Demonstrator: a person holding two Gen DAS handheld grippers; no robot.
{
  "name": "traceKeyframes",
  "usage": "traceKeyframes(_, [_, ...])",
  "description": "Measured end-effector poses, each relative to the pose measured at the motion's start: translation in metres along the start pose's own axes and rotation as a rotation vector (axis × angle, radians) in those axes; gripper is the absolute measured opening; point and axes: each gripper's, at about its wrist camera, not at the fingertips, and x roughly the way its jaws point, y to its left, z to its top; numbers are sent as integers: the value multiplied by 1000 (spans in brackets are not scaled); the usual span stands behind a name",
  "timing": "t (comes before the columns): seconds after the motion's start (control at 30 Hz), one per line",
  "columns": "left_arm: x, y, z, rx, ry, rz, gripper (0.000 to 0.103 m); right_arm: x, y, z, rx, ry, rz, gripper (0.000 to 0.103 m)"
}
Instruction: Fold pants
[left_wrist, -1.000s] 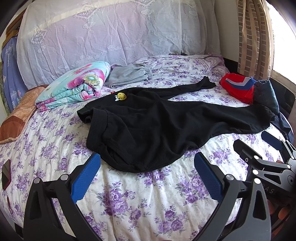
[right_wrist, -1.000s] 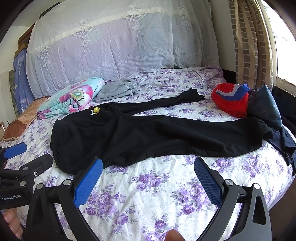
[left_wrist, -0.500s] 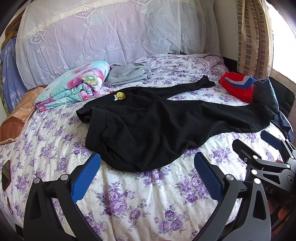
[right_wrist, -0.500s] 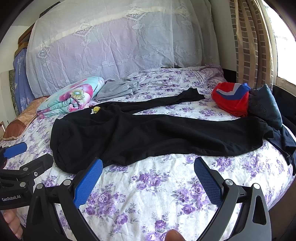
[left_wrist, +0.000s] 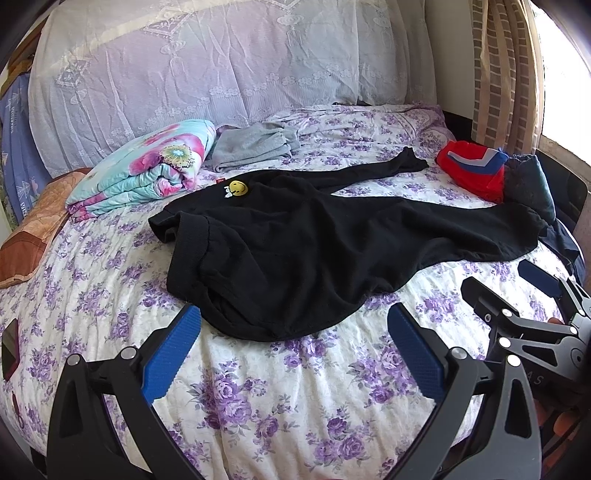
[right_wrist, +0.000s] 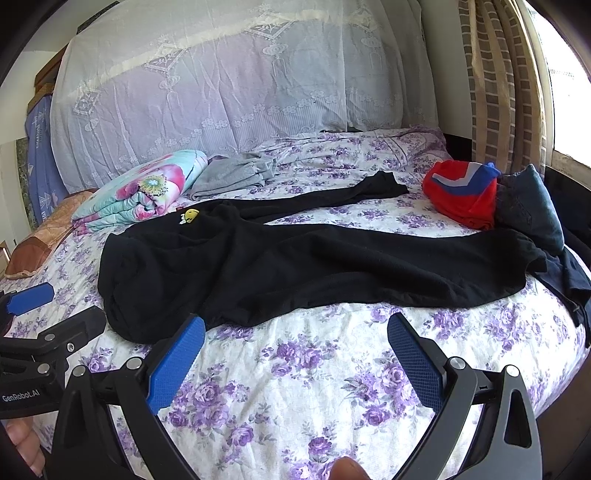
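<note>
Pants (left_wrist: 295, 251) lie spread across the bed (left_wrist: 295, 387), waist at the left, two legs running right; the near leg ends at the bed's right edge beside a dark garment (left_wrist: 535, 184). At far left a cushion (left_wrist: 33, 229) sits by a folded quilt (left_wrist: 147, 170), with grey cloth (left_wrist: 255, 147) just beyond it and a red bundle (left_wrist: 472, 170) far right. Bare floral sheet runs along the near edge, between the pants and both tools. The left gripper (left_wrist: 293, 343) hovers over that strip before the waist, jaws wide apart, holding nothing. The right gripper (right_wrist: 295, 350) hovers level beside it, before the near leg, jaws equally wide and empty. A fingertip (right_wrist: 347, 469) shows at the bottom of the right view.
</note>
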Motion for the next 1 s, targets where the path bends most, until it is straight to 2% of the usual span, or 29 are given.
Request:
traceKeyframes(0.83, [9,3,-4,-5,17,-9,99,4,5,0,-23,13,4,100])
traceKeyframes(1.0, [22,33,-8,-54,63,-38,99,4,12,1,-77,-8,-16,100])
